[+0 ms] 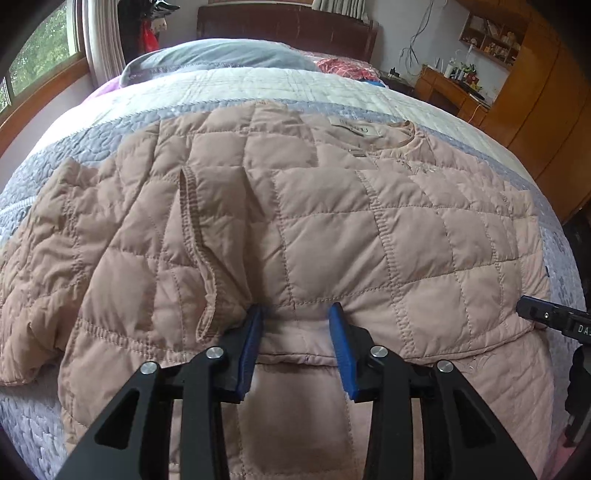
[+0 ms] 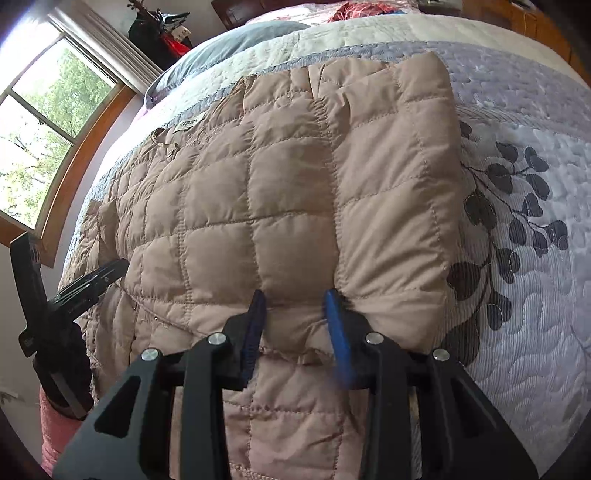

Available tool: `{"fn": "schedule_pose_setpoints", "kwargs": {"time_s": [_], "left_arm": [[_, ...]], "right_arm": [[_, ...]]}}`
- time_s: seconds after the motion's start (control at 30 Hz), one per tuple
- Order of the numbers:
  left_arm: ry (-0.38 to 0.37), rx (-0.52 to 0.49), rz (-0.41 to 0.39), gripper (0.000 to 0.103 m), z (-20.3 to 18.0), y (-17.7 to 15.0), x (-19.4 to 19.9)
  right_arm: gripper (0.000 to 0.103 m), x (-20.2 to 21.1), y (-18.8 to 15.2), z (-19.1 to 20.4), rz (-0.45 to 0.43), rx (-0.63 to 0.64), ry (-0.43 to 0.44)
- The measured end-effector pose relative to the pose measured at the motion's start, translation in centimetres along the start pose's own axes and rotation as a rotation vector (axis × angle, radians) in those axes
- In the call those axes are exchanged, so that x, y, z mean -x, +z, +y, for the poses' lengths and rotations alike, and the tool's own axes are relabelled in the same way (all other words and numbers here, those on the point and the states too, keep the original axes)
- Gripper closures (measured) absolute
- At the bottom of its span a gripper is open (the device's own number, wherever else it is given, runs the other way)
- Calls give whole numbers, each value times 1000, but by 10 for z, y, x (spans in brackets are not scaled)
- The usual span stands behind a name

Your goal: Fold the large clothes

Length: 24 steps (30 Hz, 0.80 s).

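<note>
A beige quilted jacket (image 1: 332, 206) lies spread on the bed, lining label up near the collar, with its lower part doubled back toward me. In the left wrist view my left gripper (image 1: 295, 312) is shut on the folded edge, and the fabric puckers between the blue pads (image 1: 341, 343). My right gripper (image 2: 293, 297) grips the same folded edge further right on the jacket (image 2: 288, 192), close to its right side. Each gripper shows at the border of the other's view: the right gripper (image 1: 554, 317) and the left gripper (image 2: 88, 284).
The bed carries a grey and white quilted bedspread (image 2: 517, 221) with a dark leaf print. A blue-grey pillow (image 1: 221, 55) and a dark headboard (image 1: 288, 26) are at the far end. A window (image 2: 44, 122) is on the left, a wooden desk (image 1: 450, 88) and wardrobe on the right.
</note>
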<state>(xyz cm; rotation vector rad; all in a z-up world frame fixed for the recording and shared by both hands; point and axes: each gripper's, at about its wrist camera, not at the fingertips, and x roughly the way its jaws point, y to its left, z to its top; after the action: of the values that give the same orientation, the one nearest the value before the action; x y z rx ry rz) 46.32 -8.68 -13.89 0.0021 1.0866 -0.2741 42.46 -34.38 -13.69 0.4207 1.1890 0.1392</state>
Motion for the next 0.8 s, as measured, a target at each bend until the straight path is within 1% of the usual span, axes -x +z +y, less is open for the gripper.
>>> {"fn": "schedule_pose_setpoints", "kwargs": {"time_s": [0.07,0.1,0.13,0.17,0.2,0.23,0.3,0.37,0.5,0.57,0.63,0.67,0.77,0.8], "left_arm": [[-5,18,0,65,6,-1,12],[-16,24,-10,65,11,-3,23],[-36,32,-36,63,20,-5,38],[-40,43,-62,58,31,-8,51],[-37,63,-90,43,45,-12,65],[-34,98,-119,35,64,-17,80],[-4,168,-141,35,104,-28,99],[45,265,-143,34,154,-42,112],[132,510,-124,33,256,-81,125],[150,646,-126,33,303,-103,128],[160,750,-136,34,338,-119,129],[152,792,-148,34,352,-125,129],[87,878,-184,34,382,-132,127],[78,897,-197,34,388,-132,126]], "right_arm": [[68,7,-2,4,-16,0,-7],[64,17,-7,8,-37,6,13],[61,27,-9,10,-60,11,42],[59,38,-13,10,-83,16,68],[54,50,-17,8,-103,18,88],[50,60,-22,6,-116,20,95],[48,73,-31,2,-133,26,89],[46,80,-42,-2,-128,27,93],[45,76,-65,-2,-88,48,99],[45,70,-74,2,-68,65,83],[44,63,-81,6,-47,80,77],[44,61,-84,8,-37,89,74],[44,51,-91,20,-13,128,66],[44,49,-93,22,-12,137,56]]}}
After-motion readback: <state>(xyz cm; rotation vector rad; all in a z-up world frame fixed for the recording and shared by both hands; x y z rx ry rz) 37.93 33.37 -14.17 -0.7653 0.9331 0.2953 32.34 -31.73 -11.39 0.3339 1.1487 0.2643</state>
